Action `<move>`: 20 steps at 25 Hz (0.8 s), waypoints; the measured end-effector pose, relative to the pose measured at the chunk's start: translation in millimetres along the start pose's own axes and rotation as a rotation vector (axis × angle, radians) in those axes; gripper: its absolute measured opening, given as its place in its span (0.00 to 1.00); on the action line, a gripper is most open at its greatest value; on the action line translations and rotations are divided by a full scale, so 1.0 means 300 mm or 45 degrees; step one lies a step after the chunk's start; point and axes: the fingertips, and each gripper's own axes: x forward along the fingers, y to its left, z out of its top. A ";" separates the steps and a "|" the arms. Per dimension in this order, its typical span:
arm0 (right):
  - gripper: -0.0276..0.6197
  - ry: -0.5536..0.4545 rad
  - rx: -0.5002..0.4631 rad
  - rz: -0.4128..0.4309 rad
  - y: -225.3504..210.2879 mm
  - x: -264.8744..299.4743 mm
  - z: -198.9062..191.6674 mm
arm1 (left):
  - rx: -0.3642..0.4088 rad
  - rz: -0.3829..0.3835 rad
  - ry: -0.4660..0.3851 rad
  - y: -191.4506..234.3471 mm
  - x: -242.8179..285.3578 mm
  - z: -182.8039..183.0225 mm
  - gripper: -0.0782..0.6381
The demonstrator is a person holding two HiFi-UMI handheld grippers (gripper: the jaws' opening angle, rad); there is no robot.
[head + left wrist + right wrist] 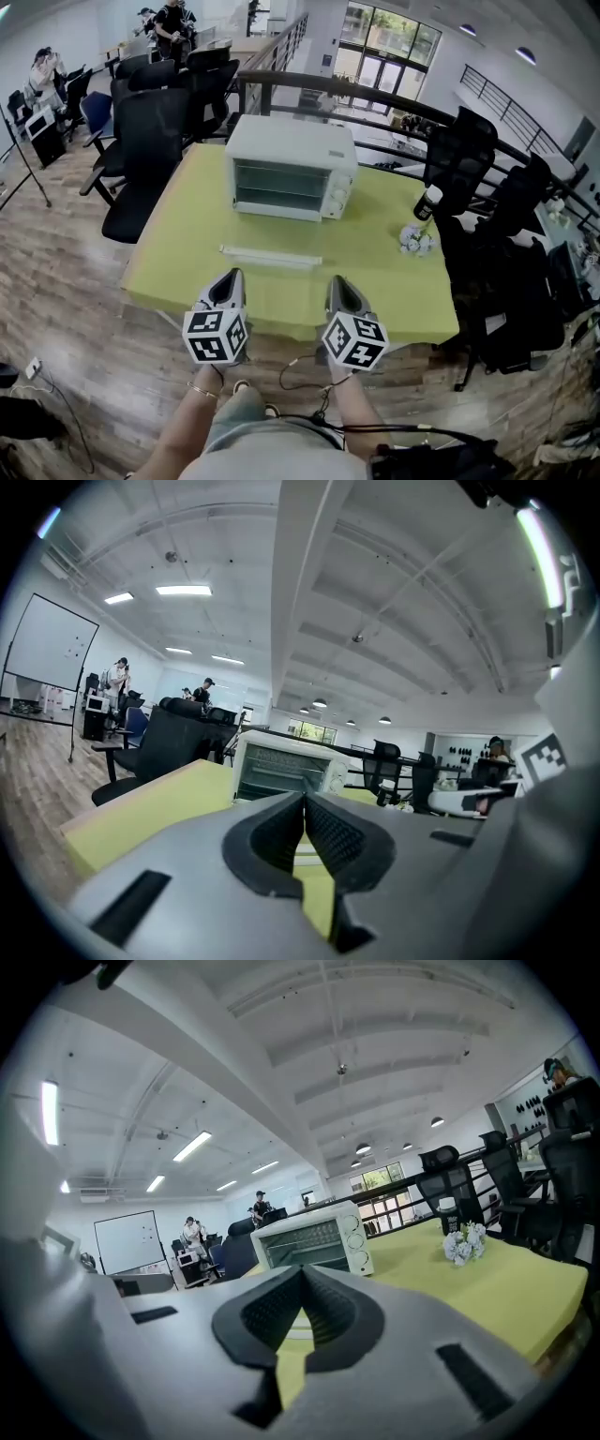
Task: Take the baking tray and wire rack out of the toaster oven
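Note:
A white toaster oven (pixel 291 167) stands at the middle back of the yellow-green table (pixel 187 253), its front toward me. Thin horizontal bars of a wire rack (pixel 279 762) show inside it; I cannot make out the baking tray. A long white bar (pixel 270 256) lies in front of the oven, like the handle of a lowered glass door. My left gripper (pixel 228 281) and right gripper (pixel 340 284) hover side by side over the table's near edge, well short of the oven. Both are shut with nothing between their jaws, as the left gripper (pixel 304 797) and right gripper (pixel 302 1269) views show.
A black bottle with a white cap (pixel 427 203) and a small bunch of white flowers (pixel 416 240) stand at the table's right. Black office chairs (pixel 141 159) crowd the left side, more chairs (pixel 464 150) the right. A dark railing (pixel 375 94) runs behind. People stand far back left.

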 end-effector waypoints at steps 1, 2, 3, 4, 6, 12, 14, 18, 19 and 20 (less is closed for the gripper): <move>0.04 0.004 0.001 -0.001 -0.006 0.013 -0.002 | -0.003 0.001 0.003 0.004 0.016 -0.002 0.12; 0.04 0.009 0.001 -0.002 -0.011 0.026 -0.005 | -0.006 0.002 0.007 0.008 0.031 -0.004 0.12; 0.04 0.016 0.000 -0.003 -0.014 0.039 -0.010 | -0.009 0.002 0.011 0.013 0.046 -0.007 0.12; 0.04 0.024 0.001 -0.005 -0.017 0.053 -0.015 | -0.012 0.001 0.015 0.018 0.061 -0.010 0.12; 0.04 0.037 0.004 -0.009 -0.021 0.083 -0.024 | -0.017 -0.005 0.023 0.029 0.098 -0.014 0.12; 0.04 0.042 -0.018 -0.023 -0.013 0.203 0.005 | -0.023 -0.046 0.022 0.063 0.237 0.026 0.12; 0.04 0.037 -0.023 -0.037 -0.013 0.249 0.023 | -0.025 -0.062 0.018 0.081 0.290 0.048 0.12; 0.04 0.027 -0.031 -0.068 -0.004 0.343 0.070 | -0.030 -0.092 0.013 0.130 0.394 0.106 0.12; 0.04 0.022 -0.033 -0.078 -0.004 0.367 0.083 | -0.031 -0.101 0.012 0.142 0.421 0.120 0.12; 0.04 0.017 -0.033 -0.089 -0.005 0.390 0.096 | -0.033 -0.110 0.012 0.153 0.449 0.133 0.12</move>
